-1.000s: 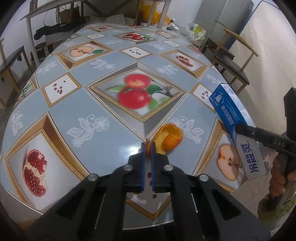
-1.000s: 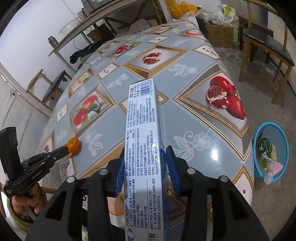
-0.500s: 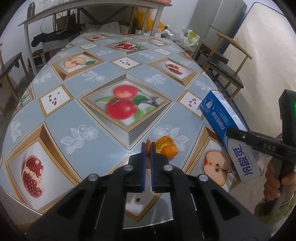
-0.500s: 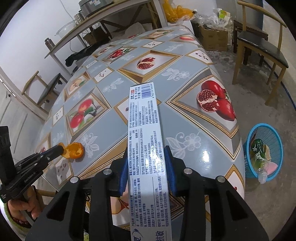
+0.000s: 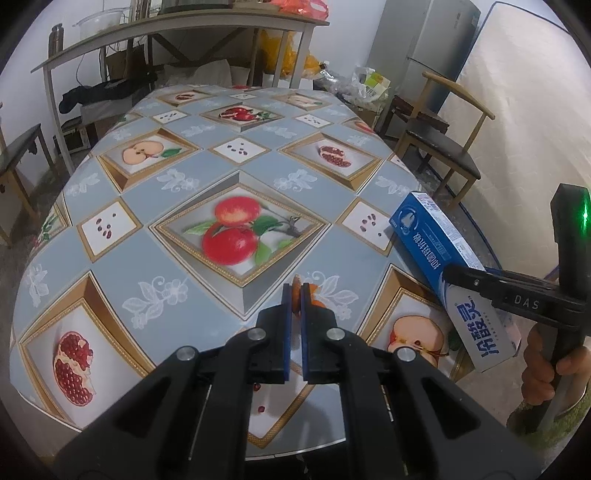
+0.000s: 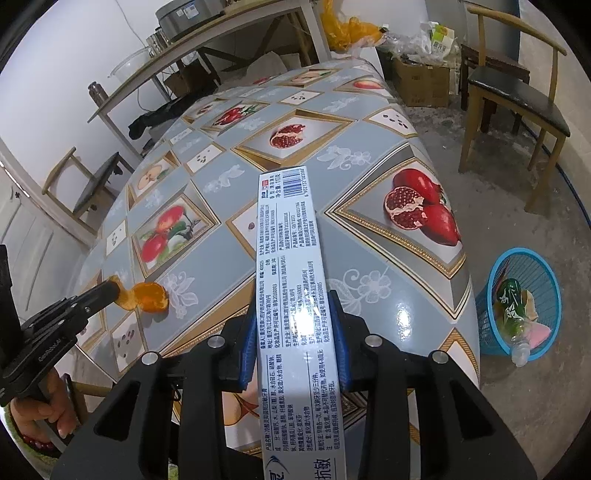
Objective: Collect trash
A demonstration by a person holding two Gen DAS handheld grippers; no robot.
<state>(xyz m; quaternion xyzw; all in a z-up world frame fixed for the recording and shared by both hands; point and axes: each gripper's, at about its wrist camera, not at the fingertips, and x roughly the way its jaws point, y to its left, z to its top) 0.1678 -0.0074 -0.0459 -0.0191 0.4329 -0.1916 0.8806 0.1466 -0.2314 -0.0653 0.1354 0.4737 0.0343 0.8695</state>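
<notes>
My left gripper (image 5: 294, 291) is shut on an orange peel (image 5: 295, 293), held over the near part of the table; in the right wrist view the peel (image 6: 146, 296) hangs from that gripper (image 6: 112, 290) at the left. My right gripper (image 6: 293, 306) is shut on a long blue and white toothpaste box (image 6: 291, 266), held above the table's near right edge. The box (image 5: 443, 269) and right gripper (image 5: 469, 278) show in the left wrist view at the right. A blue trash basket (image 6: 543, 343) stands on the floor to the right, holding a green bottle and scraps.
The table (image 5: 184, 192) has a fruit-patterned cloth. Wooden chairs stand at the right (image 5: 443, 147) and left (image 6: 92, 184). A metal shelf (image 5: 166, 33) and cardboard boxes (image 6: 421, 77) stand behind the table.
Both grippers have risen and drawn back from the table, each keeping its hold. The peel now hangs lifted off the cloth and is mostly hidden behind the left fingers.
</notes>
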